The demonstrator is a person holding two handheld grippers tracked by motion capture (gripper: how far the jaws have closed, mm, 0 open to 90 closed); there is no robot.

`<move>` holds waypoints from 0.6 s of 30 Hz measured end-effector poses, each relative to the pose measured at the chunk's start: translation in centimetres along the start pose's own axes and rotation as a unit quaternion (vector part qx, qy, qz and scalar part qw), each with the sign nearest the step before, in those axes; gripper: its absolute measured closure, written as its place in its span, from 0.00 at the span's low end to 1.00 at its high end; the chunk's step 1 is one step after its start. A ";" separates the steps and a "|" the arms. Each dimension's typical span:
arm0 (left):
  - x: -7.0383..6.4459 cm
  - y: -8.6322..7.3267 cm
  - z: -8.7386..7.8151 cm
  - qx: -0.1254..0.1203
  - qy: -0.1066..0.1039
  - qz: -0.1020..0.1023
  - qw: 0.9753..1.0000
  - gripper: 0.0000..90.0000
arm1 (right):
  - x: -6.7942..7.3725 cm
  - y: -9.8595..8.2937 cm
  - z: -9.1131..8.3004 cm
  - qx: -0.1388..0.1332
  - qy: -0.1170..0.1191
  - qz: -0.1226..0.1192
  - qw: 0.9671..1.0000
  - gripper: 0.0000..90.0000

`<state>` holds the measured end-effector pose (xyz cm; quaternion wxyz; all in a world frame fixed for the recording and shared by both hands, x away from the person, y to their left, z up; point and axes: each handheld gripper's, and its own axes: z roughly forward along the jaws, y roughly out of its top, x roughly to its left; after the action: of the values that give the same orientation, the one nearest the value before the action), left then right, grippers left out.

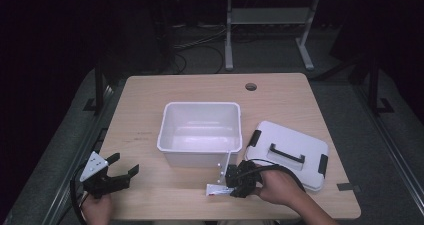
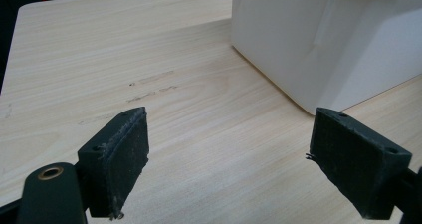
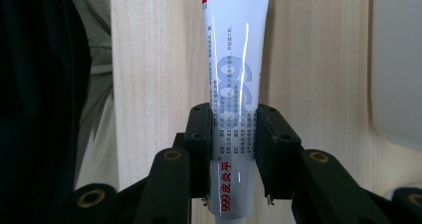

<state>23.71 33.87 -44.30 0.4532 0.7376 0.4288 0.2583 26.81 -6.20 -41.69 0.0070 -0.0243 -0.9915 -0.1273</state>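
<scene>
Open white bin [image 1: 200,147] (bare inside), lid [image 1: 292,152] beside.

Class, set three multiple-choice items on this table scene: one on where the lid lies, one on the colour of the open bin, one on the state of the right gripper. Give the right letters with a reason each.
1. Where does the lid lie?
A. on top of the bin
B. on the table to the right of the bin
C. on the floor

2. What colour is the bin?
A. white
B. blue
C. red

3. What is the state of the right gripper?
A. wide open over bare table
B. shut on the lid's handle
C. shut on the tube

Answers: 1 B, since the high view shows the lid flat on the table beside the bin's right wall. 2 A, as its walls and inside show white. 3 C, because the right gripper view shows both jaws pressed against the tube.
</scene>
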 end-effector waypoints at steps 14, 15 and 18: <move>0.0 0.0 0.0 0.000 0.000 -0.001 1.000 0.17 | 0.6 1.9 -4.0 -0.009 -0.015 -0.024 1.000 0.77; 0.0 0.0 0.0 0.001 0.000 0.000 1.000 0.17 | 0.7 2.3 -4.7 -0.009 -0.020 -0.028 0.999 0.77; 0.0 0.0 0.0 0.001 -0.001 0.000 1.000 0.17 | 0.6 2.9 -5.9 -0.014 -0.022 -0.033 0.999 0.77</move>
<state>23.71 33.83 -44.28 0.4532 0.7382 0.4282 0.2575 26.37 -4.84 -35.21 -0.0191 0.0057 -0.9898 -0.1407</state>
